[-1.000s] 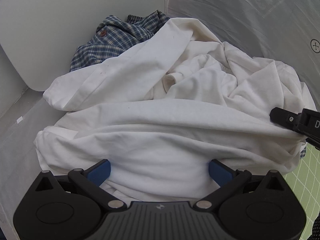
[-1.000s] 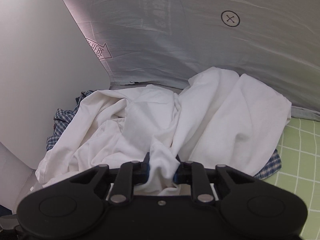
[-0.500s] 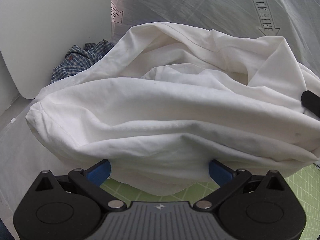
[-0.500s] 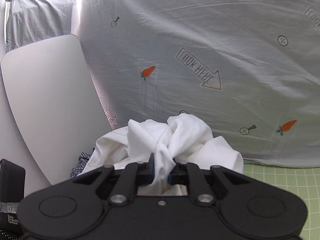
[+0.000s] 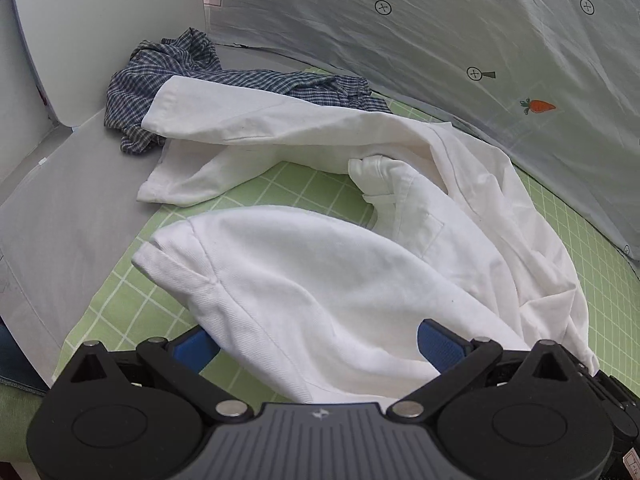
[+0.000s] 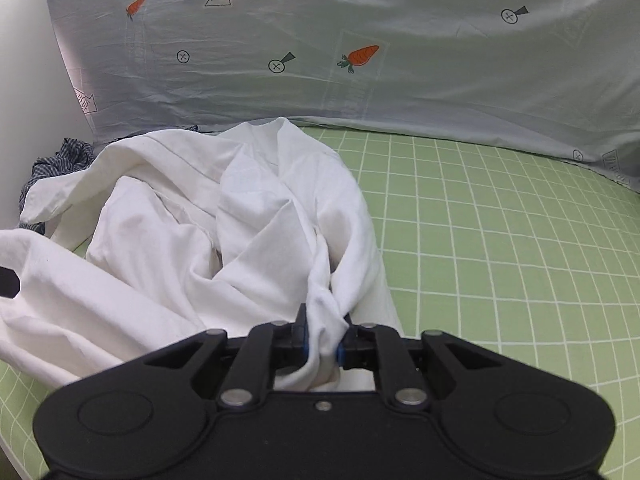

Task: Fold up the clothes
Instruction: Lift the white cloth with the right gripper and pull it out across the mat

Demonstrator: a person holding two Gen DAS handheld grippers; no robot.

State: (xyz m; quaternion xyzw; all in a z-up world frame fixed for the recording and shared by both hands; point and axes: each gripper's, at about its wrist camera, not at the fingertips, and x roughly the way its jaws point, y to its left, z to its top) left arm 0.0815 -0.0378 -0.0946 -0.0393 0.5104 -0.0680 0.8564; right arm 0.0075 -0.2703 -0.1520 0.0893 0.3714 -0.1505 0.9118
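A crumpled white shirt [image 5: 320, 280] lies spread over the green grid mat [image 5: 280, 188]. My left gripper [image 5: 318, 346] is open: its blue pads [image 5: 440, 344] stand wide apart, and a loose fold of the shirt is draped between them without being pressed. In the right wrist view the same white shirt [image 6: 260, 220] trails back and to the left from my right gripper [image 6: 322, 344]. That gripper is shut on a bunched fold of it, low over the mat [image 6: 500, 260].
A blue plaid shirt [image 5: 168, 80] lies crumpled at the back left, partly under a white sleeve; it also shows in the right wrist view [image 6: 56, 164]. A grey printed sheet [image 6: 360, 80] hangs behind the mat. A white board [image 5: 100, 32] stands at the left.
Both grippers moved away from the pile by the board, and the white shirt came off the plaid shirt with them. It now lies stretched out on the green mat, with the plaid shirt uncovered behind.
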